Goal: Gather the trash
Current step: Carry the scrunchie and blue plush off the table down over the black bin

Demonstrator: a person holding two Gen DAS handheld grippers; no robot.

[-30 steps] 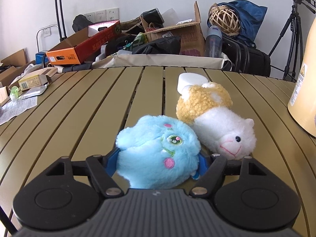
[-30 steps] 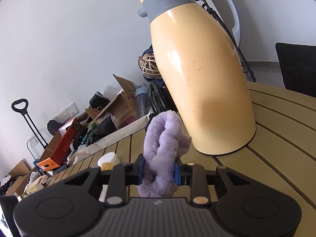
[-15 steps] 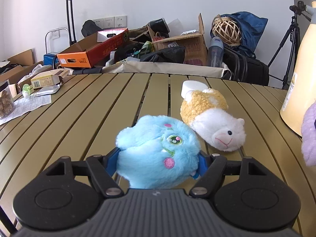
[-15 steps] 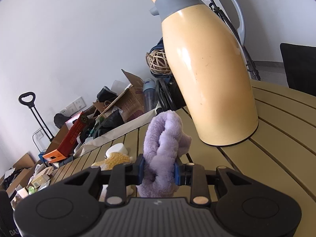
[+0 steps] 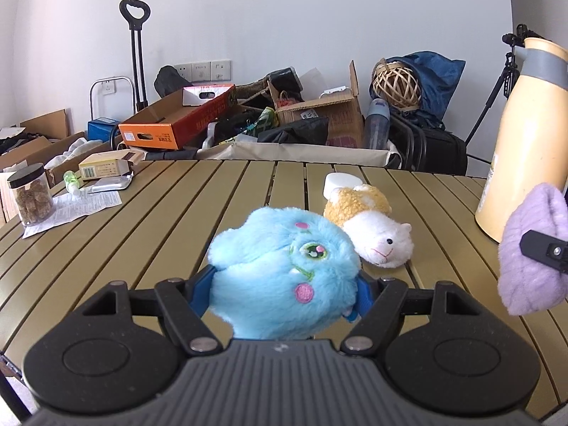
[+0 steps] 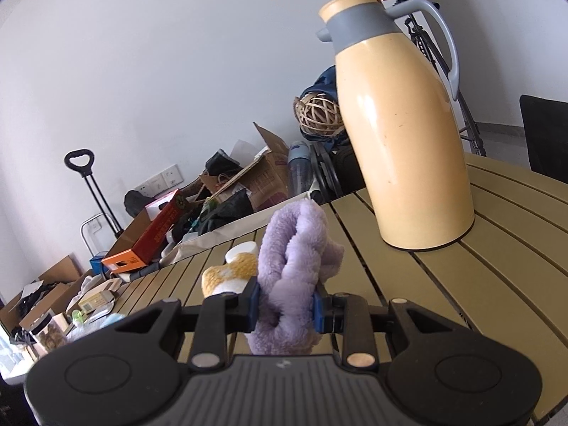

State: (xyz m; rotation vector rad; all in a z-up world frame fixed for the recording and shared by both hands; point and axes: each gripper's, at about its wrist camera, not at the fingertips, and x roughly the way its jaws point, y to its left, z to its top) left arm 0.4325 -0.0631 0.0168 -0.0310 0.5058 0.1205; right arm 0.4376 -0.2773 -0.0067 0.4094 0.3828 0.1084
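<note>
My left gripper [image 5: 280, 293] is shut on a fluffy blue plush toy [image 5: 284, 277], held above the slatted olive table [image 5: 142, 248]. My right gripper [image 6: 285, 301] is shut on a folded purple fleece cloth [image 6: 293, 266]; the purple cloth [image 5: 532, 248] and one black finger also show at the right edge of the left wrist view. A yellow-and-white plush lamb [image 5: 369, 227] lies on the table beyond the blue toy, against a white round piece [image 5: 339, 181]. The lamb [image 6: 227, 275] peeks out left of the purple cloth in the right wrist view.
A tall cream thermos jug [image 6: 404, 142] stands on the table at the right. At the table's left lie a jar of snacks [image 5: 30, 195], a paper sheet [image 5: 74, 209], a small box [image 5: 104, 167] and a green bottle [image 5: 71, 181]. Cardboard boxes and bags [image 5: 284, 120] crowd the floor behind.
Both grippers have drawn back and risen slightly with their toys. The lamb and the jug look farther off, the jar has come into view, and the purple cloth has entered the left view.
</note>
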